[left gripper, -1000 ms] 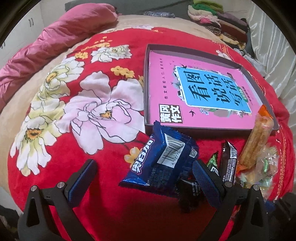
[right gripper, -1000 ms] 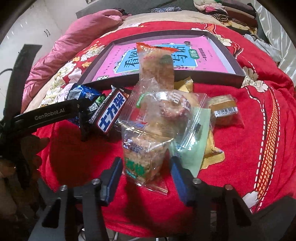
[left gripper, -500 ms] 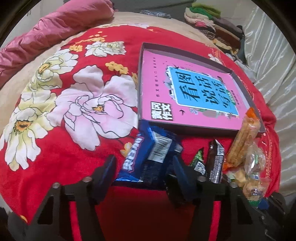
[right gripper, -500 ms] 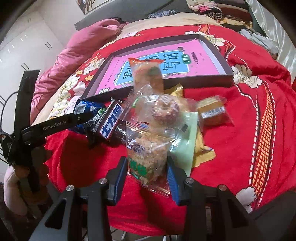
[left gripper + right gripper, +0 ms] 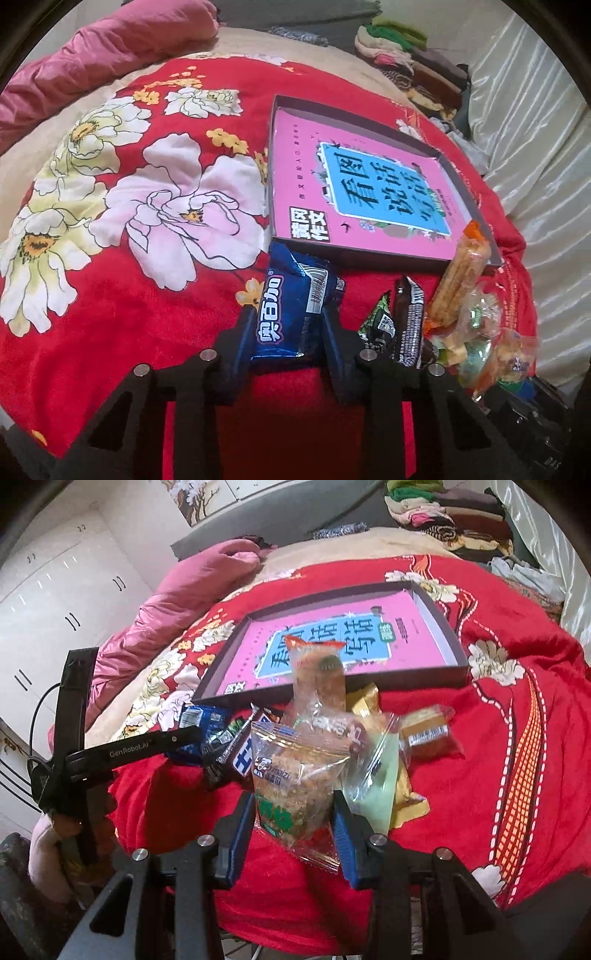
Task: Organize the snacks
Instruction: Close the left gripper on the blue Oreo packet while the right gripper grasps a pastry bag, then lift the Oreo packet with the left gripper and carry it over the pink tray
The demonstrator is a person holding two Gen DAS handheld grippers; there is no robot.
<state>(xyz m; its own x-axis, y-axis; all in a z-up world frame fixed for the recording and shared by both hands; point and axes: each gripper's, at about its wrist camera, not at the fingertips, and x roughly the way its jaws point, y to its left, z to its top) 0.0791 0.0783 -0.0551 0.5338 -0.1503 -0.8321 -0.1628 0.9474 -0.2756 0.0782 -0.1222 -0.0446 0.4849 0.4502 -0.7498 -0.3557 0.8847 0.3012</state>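
Observation:
A blue biscuit packet (image 5: 295, 273) lies on the red flowered blanket (image 5: 110, 314), just in front of the dark box tray (image 5: 354, 256) that holds a pink book (image 5: 295, 177). My left gripper (image 5: 288, 314) is closing on the packet; its pads press the packet's sides and crumple it. My right gripper (image 5: 293, 805) is shut on a clear packet with a green label (image 5: 295, 768), raised a little above the snack pile. From the right wrist, the left gripper's arm (image 5: 140, 749) reaches in from the left, with the blue packet (image 5: 207, 720) at its tip.
Several snacks lie in a pile: a brown bar (image 5: 410, 317), a green packet (image 5: 376, 321), an orange-topped stick packet (image 5: 317, 675), a gold cake packet (image 5: 428, 731). A pink quilt (image 5: 110, 55) and folded clothes (image 5: 406, 55) lie at the back. A hand (image 5: 48, 834) holds the left gripper.
The left jaws have closed from wide open onto the blue packet, squeezing it narrower. The right gripper has risen slightly with the clear packet, and its jaws have narrowed a little.

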